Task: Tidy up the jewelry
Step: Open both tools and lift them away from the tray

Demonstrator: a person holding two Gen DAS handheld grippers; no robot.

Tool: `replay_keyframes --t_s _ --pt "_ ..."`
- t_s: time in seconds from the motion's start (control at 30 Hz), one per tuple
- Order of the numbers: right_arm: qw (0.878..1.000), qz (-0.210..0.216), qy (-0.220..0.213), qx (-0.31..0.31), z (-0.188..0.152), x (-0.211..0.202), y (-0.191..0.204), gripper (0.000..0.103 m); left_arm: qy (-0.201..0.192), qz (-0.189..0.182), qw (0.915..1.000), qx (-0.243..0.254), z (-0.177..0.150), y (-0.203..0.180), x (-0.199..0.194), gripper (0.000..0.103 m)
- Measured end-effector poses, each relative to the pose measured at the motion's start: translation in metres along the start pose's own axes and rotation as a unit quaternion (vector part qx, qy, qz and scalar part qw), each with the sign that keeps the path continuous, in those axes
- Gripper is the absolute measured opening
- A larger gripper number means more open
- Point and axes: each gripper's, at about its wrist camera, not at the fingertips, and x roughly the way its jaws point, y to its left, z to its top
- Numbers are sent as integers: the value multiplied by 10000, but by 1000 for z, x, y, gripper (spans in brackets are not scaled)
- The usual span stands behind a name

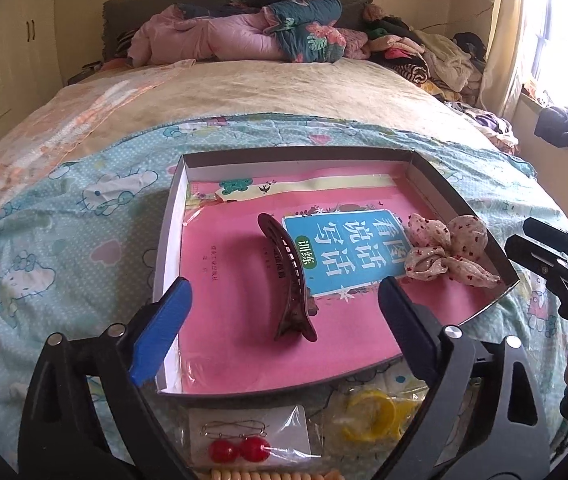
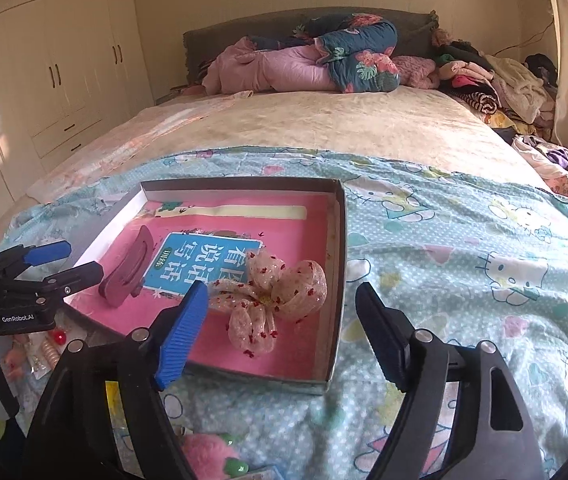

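the shallow box (image 1: 460, 196) sits on the blue cartoon bedsheet (image 1: 64, 240), its low walls framing a pink book cover. the dark hair clip (image 1: 288, 276) lies in the middle of the box, apart from every wall, its long axis running from the far side toward the near rim, pronged end nearest. the floral scrunchie (image 1: 448, 252) rests close to the box's right wall. the left gripper (image 1: 284, 312) hangs over the near rim, jaws spread wide and empty, with the clip in the gap ahead. the right gripper (image 2: 282, 324) is also released, straddling the right wall near the scrunchie. just outside the near rim lie red ball earrings (image 1: 240, 450) and what looks like a bagged yellow ring (image 1: 372, 416).
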Motion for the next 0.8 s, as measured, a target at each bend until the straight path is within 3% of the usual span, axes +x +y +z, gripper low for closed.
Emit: replay_keyframes --t_s 0.07,0.8 --pt "10000 2 -69 1 -2 -10 1 76 -77 55 10000 18 -2 -1 -9 92" --pt "9995 91 -282 -146 -43 -86 33 82 -436 104 9988 -214 -43 9 -73 92"
